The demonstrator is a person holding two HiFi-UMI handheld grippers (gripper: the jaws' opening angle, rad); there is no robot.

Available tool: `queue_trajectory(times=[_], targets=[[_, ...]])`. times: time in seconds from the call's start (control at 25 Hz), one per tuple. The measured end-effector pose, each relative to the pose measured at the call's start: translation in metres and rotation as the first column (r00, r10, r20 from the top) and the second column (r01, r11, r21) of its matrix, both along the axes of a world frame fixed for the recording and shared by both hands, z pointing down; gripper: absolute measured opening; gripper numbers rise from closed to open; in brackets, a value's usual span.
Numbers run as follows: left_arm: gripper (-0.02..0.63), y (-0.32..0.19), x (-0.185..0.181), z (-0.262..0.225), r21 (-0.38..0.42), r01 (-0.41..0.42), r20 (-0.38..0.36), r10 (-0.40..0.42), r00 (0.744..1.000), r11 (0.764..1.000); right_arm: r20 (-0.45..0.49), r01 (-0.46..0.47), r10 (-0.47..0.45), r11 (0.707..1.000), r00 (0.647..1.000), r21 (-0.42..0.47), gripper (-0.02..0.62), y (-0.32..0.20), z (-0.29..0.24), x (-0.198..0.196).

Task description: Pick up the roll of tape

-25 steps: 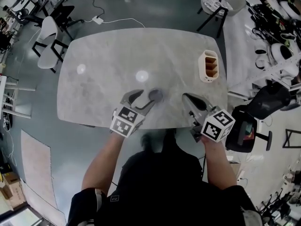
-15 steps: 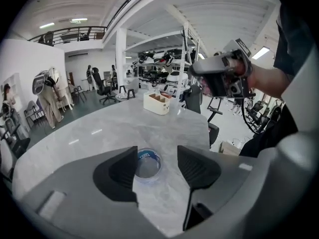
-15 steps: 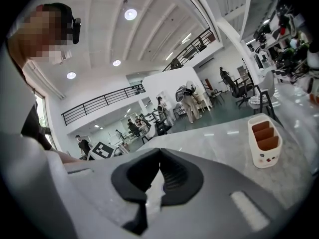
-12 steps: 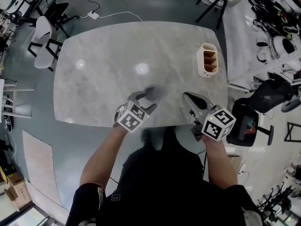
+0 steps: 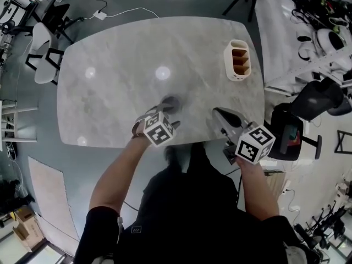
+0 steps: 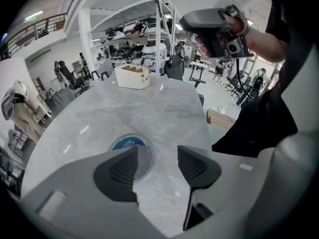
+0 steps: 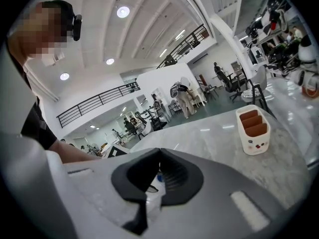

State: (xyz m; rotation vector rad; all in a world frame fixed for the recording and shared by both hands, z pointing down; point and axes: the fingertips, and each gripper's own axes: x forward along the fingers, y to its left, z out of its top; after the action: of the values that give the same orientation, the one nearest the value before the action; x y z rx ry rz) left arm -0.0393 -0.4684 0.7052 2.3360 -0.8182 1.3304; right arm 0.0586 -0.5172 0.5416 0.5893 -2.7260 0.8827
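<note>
The roll of tape (image 5: pixel 170 102) lies flat on the marble table (image 5: pixel 121 65), near its front edge. In the left gripper view it is a clear roll with a blue core (image 6: pixel 127 144), half hidden behind the left jaw. My left gripper (image 5: pixel 165 112) is open just short of the roll, jaws standing to either side of its near rim, not touching it (image 6: pixel 157 156). My right gripper (image 5: pixel 216 113) hangs over the table's front right edge, jaws closed tip to tip with nothing between them (image 7: pixel 159 154).
A cream holder with brown compartments (image 5: pixel 237 60) stands at the table's far right (image 7: pixel 253 131). Chairs (image 5: pixel 44 43) and a black seat (image 5: pixel 322 100) surround the table. The right gripper (image 6: pixel 214 31) shows high up in the left gripper view.
My left gripper has moved forward towards the tape roll and turned, closing the distance to it. The right gripper has stayed in place.
</note>
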Motion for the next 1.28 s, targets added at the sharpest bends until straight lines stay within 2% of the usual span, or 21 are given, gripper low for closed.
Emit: queue_trajectory(times=[0.24,0.52,0.8,0.96,1.16,1.28], targets=[[0.247,0.001,0.003,0.031,-0.061,-0.09,0.09,0.095,0.991,0.994,-0.003,-0.026,0.026,1.0,1.0,-0.007,0.003,-0.004,0.007,0.016],[0.237,0.001,0.008,0.047,-0.123,-0.122,0.13,0.138,0.982,0.985,-0.011,-0.06,0.06,0.998,0.998,-0.02,0.003,-0.007,0.015,0.037],[0.151,-0.001,0.004,0.057,-0.169,-0.138,0.186,0.169,0.968,0.976,-0.011,-0.073,0.073,0.997,0.997,-0.019,0.003,-0.013,0.014,0.046],[0.062,-0.004,0.001,0.055,-0.148,-0.132,0.202,0.161,0.966,0.98,-0.012,-0.073,0.073,0.997,0.997,-0.02,0.003,-0.013,0.013,0.046],[0.058,-0.003,0.002,0.047,-0.131,-0.116,0.195,0.14,0.971,0.985,-0.014,-0.056,0.055,0.998,0.998,-0.015,0.003,-0.014,0.01,0.043],[0.057,-0.001,-0.003,0.034,-0.112,-0.079,0.167,0.097,0.981,0.991,-0.014,-0.032,0.032,0.999,0.999,-0.002,0.003,-0.013,0.004,0.033]])
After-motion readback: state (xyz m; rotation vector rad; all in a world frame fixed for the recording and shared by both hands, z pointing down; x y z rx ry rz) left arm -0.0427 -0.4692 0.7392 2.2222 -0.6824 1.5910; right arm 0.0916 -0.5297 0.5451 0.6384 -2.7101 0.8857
